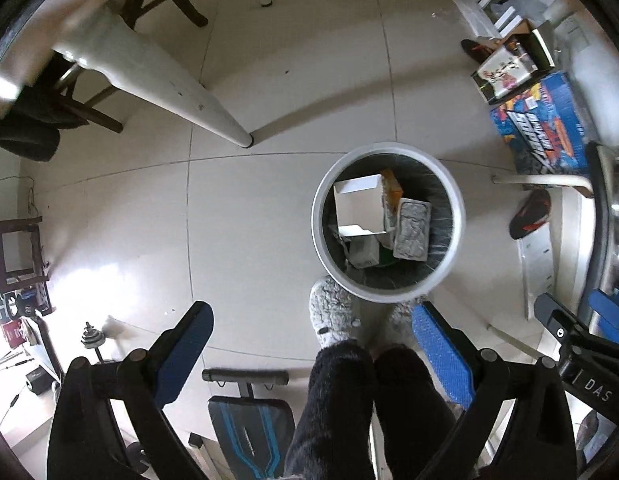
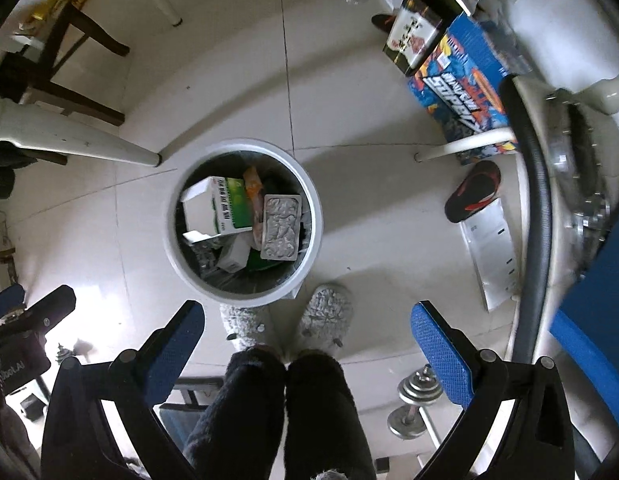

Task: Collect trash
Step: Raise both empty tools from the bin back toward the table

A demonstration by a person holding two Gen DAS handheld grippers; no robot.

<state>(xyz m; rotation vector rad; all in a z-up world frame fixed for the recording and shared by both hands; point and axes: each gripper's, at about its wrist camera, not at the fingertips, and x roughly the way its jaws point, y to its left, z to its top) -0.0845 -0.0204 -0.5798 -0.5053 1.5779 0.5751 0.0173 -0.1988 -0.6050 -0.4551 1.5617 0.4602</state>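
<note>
A round white trash bin (image 1: 457,200) (image 2: 313,208) with a dark liner stands on the tiled floor below both grippers. Inside lie a white and green carton (image 2: 221,208) (image 1: 359,206), an orange packet (image 2: 253,184) (image 1: 391,188) and a silver blister tray (image 2: 281,226) (image 1: 411,230), with smaller scraps under them. My left gripper (image 1: 311,320) hangs high over the floor, pointing down, open, nothing between its blue pads (image 1: 441,354). My right gripper (image 2: 307,320) also points down, open and empty. The other gripper (image 1: 577,332) (image 2: 25,332) shows at each view's edge.
A person's legs in dark trousers and grey fluffy slippers (image 2: 327,312) stand just beside the bin. White table legs (image 1: 213,112) (image 2: 465,144), a dark wooden chair (image 2: 69,60), boxes (image 2: 461,76), a black and red sandal (image 2: 473,192), dumbbells (image 2: 417,400) and a weight bench (image 1: 249,428) surround it.
</note>
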